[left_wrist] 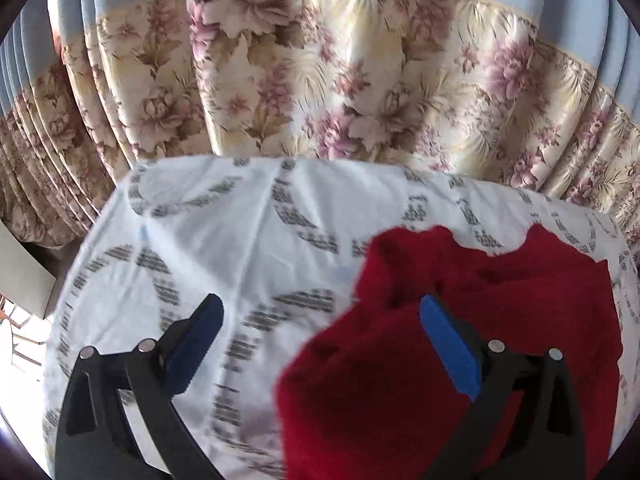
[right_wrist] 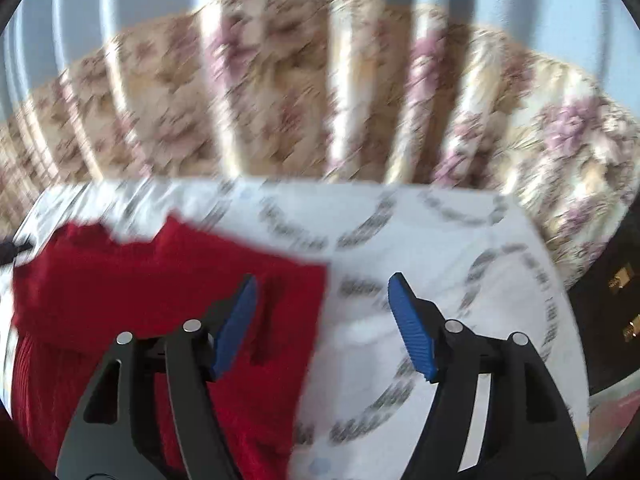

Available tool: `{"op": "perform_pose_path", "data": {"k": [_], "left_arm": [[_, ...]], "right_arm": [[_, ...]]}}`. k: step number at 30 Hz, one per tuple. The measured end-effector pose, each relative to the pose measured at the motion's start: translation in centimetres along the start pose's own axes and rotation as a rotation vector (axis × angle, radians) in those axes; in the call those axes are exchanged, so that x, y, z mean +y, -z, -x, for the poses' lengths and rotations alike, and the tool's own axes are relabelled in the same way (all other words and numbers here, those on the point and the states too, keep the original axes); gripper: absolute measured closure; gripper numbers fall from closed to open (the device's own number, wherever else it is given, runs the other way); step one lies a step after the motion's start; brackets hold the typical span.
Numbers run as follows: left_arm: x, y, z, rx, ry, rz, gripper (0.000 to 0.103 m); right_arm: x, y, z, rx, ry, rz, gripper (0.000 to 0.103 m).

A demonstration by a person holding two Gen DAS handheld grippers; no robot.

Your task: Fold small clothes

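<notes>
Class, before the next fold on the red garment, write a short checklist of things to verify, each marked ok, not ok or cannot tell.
1. Left gripper open, nothing pinched: ok.
2. Right gripper open, nothing pinched: ok.
3. Red garment lies on the white patterned cloth, not hanging over its far edge: ok.
4. Garment flat and smooth: not ok, it is bunched and creased.
5. Garment edge by the right gripper straight: cannot tell, the view is blurred.
6. Curtain clear of the garment: ok.
</notes>
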State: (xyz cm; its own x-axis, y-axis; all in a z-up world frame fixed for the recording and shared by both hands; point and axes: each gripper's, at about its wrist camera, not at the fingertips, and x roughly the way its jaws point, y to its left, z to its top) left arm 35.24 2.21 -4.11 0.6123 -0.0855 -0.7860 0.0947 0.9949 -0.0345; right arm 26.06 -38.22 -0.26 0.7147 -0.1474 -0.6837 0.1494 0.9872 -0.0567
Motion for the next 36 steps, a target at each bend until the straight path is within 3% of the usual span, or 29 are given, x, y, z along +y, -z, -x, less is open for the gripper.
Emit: {"op": "perform_pose_path", "data": {"k": [3,7,8,10,11,12,17,19,20,22,24,25,28,29,31,32,34,36], "left_arm": [[-1.3,0.4,-0.6,-0.002,-0.050,-0.031,0.004],[-3.1,0.4,-2.0,0.011,-0.087,-0.120,0.005],[-3.4,0.3,-2.4,0.016,-0.091,-0.135,0.012],[-3.7,0.2,-3.2,0.047,-0.072,-0.141,0.047],[-3.8,0.0,-3.9,0.077,-0.058,-0.144,0.077],[-4.0,0.0,-4.2,0.092,-0.051,-0.154,0.084],[-3.9,-0.8,-3.2,0.070,-0.067,-0.202,0.088],[-3.4,-1.5,-2.9,0.053,-0.112,-0.216,0.090],[-3.2,-1.9,-2.9,0.033,-0.185,-0.247,0.090],[-2.5,-2.4,-3.6,0.013,-0.284,-0.288,0.090],[-1.3,-2.7,-4.8,0.044,-0.277,-0.281,0.090],[-0.8,-2.6,-5.1,0.063,-0.268,-0.273,0.090],[-0.1,-2.2,-4.1,0.075,-0.143,-0.217,0.089],[-0.2,-2.0,-3.7,0.082,-0.112,-0.210,0.084],[-1.0,-1.8,-3.0,0.074,-0.099,-0.217,0.042],[-1.6,-1.7,-2.5,0.051,-0.101,-0.234,0.014],[-2.8,-1.7,-2.6,0.038,-0.116,-0.258,0.011],[-3.3,-1.7,-3.8,0.085,-0.133,-0.261,0.011]], "right_arm": [[-1.8,-1.6,-0.8,-0.051,0.078,-0.062,0.034],[-3.0,-2.2,-0.8,-0.063,0.049,-0.118,0.022],[-3.0,-2.3,-0.9,-0.058,0.043,-0.121,0.022],[-2.8,-2.4,-0.9,-0.053,0.027,-0.099,0.022],[-2.8,-2.3,-0.7,-0.059,0.030,-0.092,0.021],[-2.9,-2.2,-0.6,-0.057,0.027,-0.094,0.020],[-3.4,-1.8,-0.5,-0.042,-0.002,-0.120,0.020],[-3.3,-1.8,-0.3,-0.048,-0.005,-0.120,0.020],[-3.1,-1.9,-0.2,-0.049,-0.015,-0.121,0.020],[-2.9,-1.9,0.0,-0.051,-0.032,-0.119,0.020],[-2.3,-1.9,0.2,-0.053,-0.041,-0.105,0.020],[-2.0,-1.9,0.2,-0.048,-0.053,-0.098,0.020],[-1.4,-2.0,0.2,-0.043,-0.077,-0.092,0.018],[-1.2,-1.9,0.1,-0.044,-0.074,-0.085,0.017],[-0.9,-1.9,0.0,-0.037,-0.075,-0.079,0.017],[-0.6,-1.9,0.0,-0.034,-0.081,-0.075,0.017],[-0.5,-1.8,0.0,-0.032,-0.084,-0.070,0.017],[-0.3,-1.7,-0.1,-0.027,-0.086,-0.068,0.017]]}}
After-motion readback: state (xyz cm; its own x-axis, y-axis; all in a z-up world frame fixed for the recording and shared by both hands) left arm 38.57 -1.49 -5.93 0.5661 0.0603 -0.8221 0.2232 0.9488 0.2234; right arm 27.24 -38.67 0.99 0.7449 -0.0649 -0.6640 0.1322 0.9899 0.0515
